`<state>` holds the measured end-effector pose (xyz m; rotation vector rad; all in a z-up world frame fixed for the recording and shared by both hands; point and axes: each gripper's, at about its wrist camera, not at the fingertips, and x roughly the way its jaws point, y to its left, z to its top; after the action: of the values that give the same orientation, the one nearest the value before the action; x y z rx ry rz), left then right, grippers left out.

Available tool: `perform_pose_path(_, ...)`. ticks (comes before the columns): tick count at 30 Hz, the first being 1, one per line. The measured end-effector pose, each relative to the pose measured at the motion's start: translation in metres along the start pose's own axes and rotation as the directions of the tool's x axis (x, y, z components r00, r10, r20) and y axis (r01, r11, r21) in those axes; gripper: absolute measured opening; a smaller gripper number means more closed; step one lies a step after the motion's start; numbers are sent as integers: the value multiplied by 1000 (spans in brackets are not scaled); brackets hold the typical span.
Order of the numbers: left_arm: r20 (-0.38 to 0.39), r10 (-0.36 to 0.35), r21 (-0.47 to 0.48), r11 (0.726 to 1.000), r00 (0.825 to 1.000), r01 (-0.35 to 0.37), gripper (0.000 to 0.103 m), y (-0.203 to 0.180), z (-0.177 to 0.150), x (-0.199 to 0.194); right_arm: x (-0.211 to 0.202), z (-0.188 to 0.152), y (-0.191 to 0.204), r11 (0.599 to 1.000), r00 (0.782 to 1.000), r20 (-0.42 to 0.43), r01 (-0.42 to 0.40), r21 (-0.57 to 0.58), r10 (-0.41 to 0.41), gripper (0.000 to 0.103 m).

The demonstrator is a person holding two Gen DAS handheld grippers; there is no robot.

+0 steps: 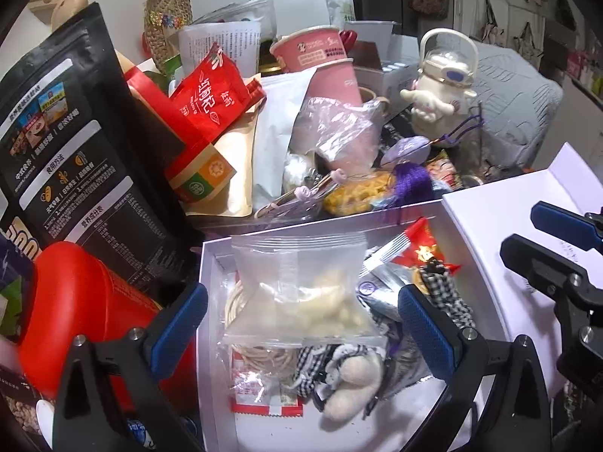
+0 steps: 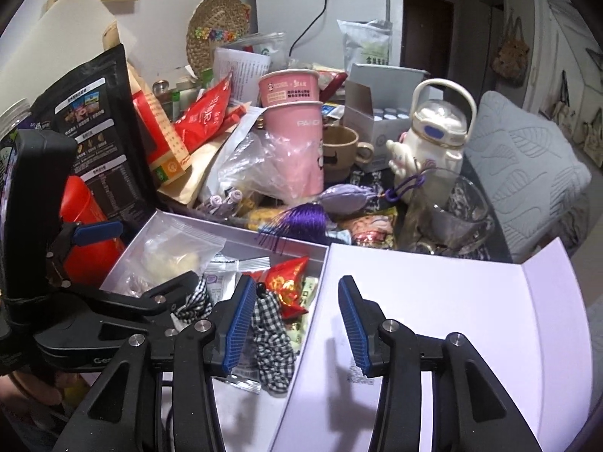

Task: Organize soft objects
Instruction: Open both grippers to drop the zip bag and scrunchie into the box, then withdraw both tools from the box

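Observation:
An open white box [image 1: 206,263] holds soft items: a clear zip bag [image 1: 301,293] of pale pieces on top, a white plush toy [image 1: 350,380], a black-and-white checkered cloth [image 2: 271,335] and a red foil packet [image 2: 286,278]. My left gripper [image 1: 301,320] is open wide over the box. The zip bag lies between its blue pads, and neither pad touches it. My right gripper [image 2: 297,320] is open above the box's right wall. The checkered cloth lies just under its left pad [image 2: 237,324], apart from the right one. In the left wrist view the right gripper [image 1: 546,241] shows at the right edge.
The box's white lid [image 2: 452,301] lies flat to the right. A red canister [image 1: 75,301] and a black pouch [image 1: 75,150] crowd the left. Behind the box are pink cups [image 1: 324,64], a purple tassel [image 2: 301,218], a white character bottle [image 2: 437,128], a glass cup [image 2: 452,218] and a grey cushion [image 2: 527,169].

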<state>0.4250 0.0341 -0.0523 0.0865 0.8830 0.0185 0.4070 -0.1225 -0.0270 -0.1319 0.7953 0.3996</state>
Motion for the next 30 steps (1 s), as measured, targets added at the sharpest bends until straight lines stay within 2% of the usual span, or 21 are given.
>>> perform_pose_path(7,76,5,-29,1000,997,-2,103,9,0,-43,-25,5,6,1000,998,50,-24,8,23,45)
perform_pose_path(12,152,23,-38,999,988,-17,103,14,1,-89,-52,8,11,999,995,91,-39,12,38,45)
perform_pose_path(13,163,25,-33,999,986,-20,103,15,1,-97,-61,8,13,999,994,102,-37,8,36,50)
perform_pose_path(15,199,38,-27,999,979,-33,103,16,-1,-118,-73,9,14,999,992,123,-35,7,34,57)
perform_pose_path(18,245,49,-20,999,968,-45,103,17,-3,-146,-98,10,18,999,986,161,-32,7,31,57)
perform_pose_path(20,271,44,-22,999,962,-39,103,18,-5,-162,-113,9,21,1000,983,180,-26,3,25,57)
perform_pose_path(24,330,20,-18,1000,944,-15,103,18,-13,-198,-149,5,28,1000,972,234,-10,-7,11,66)
perform_pose_path(30,387,3,-11,1000,922,1,103,15,-30,-234,-186,-9,37,1000,961,275,20,-6,-18,67)
